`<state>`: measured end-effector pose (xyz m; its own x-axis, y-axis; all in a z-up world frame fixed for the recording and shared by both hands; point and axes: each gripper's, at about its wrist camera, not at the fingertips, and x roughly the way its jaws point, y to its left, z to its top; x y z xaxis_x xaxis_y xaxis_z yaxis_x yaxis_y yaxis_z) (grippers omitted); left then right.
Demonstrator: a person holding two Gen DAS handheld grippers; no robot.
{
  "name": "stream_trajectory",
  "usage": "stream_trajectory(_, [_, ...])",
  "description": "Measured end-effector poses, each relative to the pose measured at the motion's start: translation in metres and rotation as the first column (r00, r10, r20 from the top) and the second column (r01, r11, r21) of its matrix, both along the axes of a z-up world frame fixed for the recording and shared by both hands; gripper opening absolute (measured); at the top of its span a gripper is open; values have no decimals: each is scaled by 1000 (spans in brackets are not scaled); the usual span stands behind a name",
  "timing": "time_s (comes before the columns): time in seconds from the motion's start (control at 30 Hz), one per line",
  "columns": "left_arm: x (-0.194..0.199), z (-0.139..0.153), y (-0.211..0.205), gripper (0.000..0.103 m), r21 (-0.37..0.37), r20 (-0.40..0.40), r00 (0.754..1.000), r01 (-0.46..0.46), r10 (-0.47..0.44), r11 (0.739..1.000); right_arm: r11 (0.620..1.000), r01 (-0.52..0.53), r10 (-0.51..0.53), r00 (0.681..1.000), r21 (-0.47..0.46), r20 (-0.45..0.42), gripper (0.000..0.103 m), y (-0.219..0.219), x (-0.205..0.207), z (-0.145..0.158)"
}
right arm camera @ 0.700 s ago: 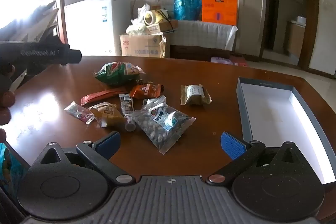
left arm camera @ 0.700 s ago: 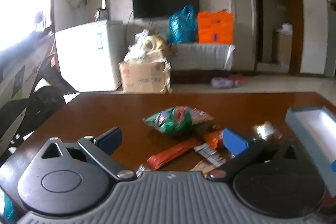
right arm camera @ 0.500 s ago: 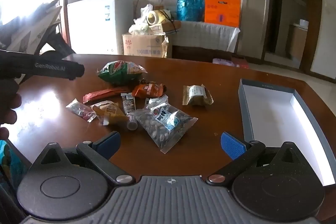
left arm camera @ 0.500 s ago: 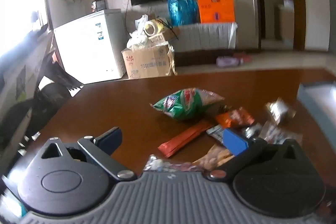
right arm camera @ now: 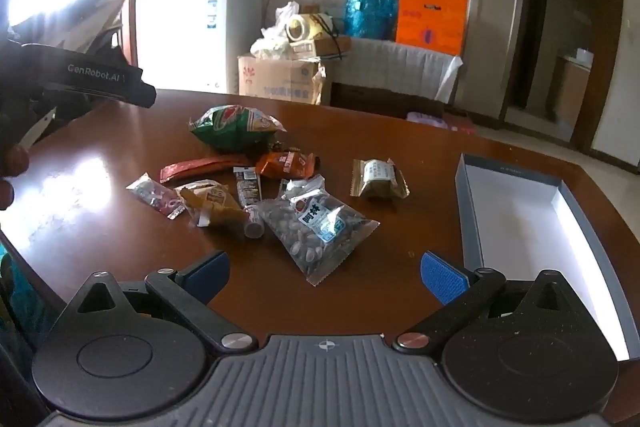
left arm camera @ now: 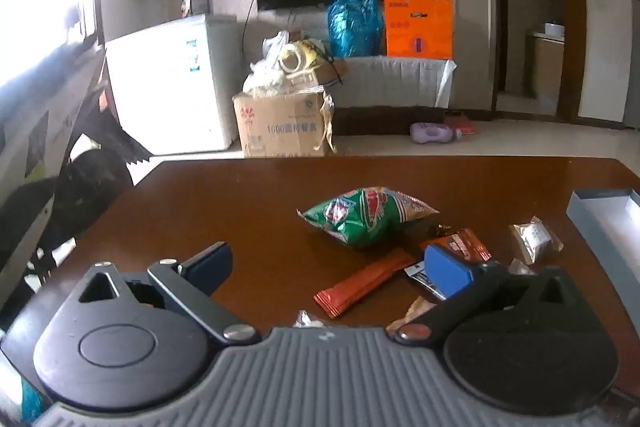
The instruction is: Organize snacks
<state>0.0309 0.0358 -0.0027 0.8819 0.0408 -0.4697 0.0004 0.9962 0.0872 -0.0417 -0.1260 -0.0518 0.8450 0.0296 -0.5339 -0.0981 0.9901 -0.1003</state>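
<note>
Right wrist view: the right gripper (right arm camera: 324, 273) hangs over the near edge of the brown tabletop (right arm camera: 120, 247) with its jaws spread wide and nothing between them; the blue pads touch no packet. Just ahead of it lies a clear bag of dark seeds (right arm camera: 320, 231), and beyond that a loose cluster of snacks: a green chip bag (right arm camera: 236, 127) farthest away, a long red stick packet (right arm camera: 200, 167), an orange packet (right arm camera: 286, 163), a small pink-printed sachet (right arm camera: 156, 195) and a tan wrapped cake (right arm camera: 378, 179) set a little apart to the right. An open grey box (right arm camera: 516, 195) with a white inside lies empty at the right side of the tabletop.

Left wrist view: the left gripper (left arm camera: 328, 263) also has its jaws fully apart and holds nothing. Its right pad overlaps the orange packet (left arm camera: 464, 245) in the picture; whether they touch cannot be told. The green chip bag (left arm camera: 364, 217) lies just beyond, the red stick packet (left arm camera: 364, 283) between the fingers' line.
</note>
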Motion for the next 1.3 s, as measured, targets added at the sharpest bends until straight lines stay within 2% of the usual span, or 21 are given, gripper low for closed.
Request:
stream_trajectory(0.07, [1,0,-1,103,17,-19,1000,-9,9,1000,1000,-14,14,1000,-2,13,103,4,-1,3])
stream_trajectory(0.13, [4,-2,2,103,-14,-53,998,17,-17,1000,1000,-26,26,999,4,35,103,8,-1,8])
stream_trajectory(0.17, [5,-2,4,103,-31,-51,999,17,-19,999,1000,-31,30,998,3,50,103,11,0,11])
stream_trajectory(0.27, [4,-1,4,103,-17,-13,1000,-10,9,1000,998,-64,65,995,-11,74,103,22,10,19])
stream_trajectory(0.37, [11,-2,4,103,-18,-46,999,-28,27,999,993,-103,107,989,-51,98,103,35,22,23])
stream_trajectory(0.47, [16,-3,5,103,-54,-58,998,0,-3,999,993,-109,113,990,-53,82,103,40,36,17])
stream_trajectory(0.57, [11,-1,7,103,-104,-7,1000,19,-20,994,991,-127,128,990,-34,57,103,40,40,9])
stream_trajectory(0.67, [3,-4,13,103,-159,86,995,58,-45,986,989,-138,141,989,-47,55,103,38,38,4])
stream_trajectory(0.73, [4,-7,15,103,-173,76,997,16,-3,985,988,-148,150,988,-47,45,103,35,38,1])
stream_trajectory(0.8, [11,-9,13,103,-131,24,1000,4,-1,991,988,-148,150,988,-45,32,103,32,39,-2])
stream_trajectory(0.87, [11,-10,14,103,-97,22,1000,-4,6,995,990,-135,136,990,-37,26,103,28,39,-3])
stream_trajectory(0.93, [11,-11,15,103,-84,28,1000,14,-12,996,994,-112,112,993,-16,24,103,23,39,-3])
stream_trajectory(1.1, [16,-23,15,103,-82,-63,996,52,-58,995,997,-71,71,997,13,-3,103,10,39,-8])
stream_trajectory(1.17, [16,-29,9,103,-49,-76,994,75,-78,996,998,-55,55,998,-4,-12,103,9,40,-9])
stream_trajectory(1.23, [14,-34,-1,103,1,-71,994,86,-86,996,998,-59,59,998,12,-2,103,7,39,-8])
stream_trajectory(1.3, [14,-36,-8,103,20,-69,993,95,-94,995,998,-54,54,999,29,4,103,5,39,-6])
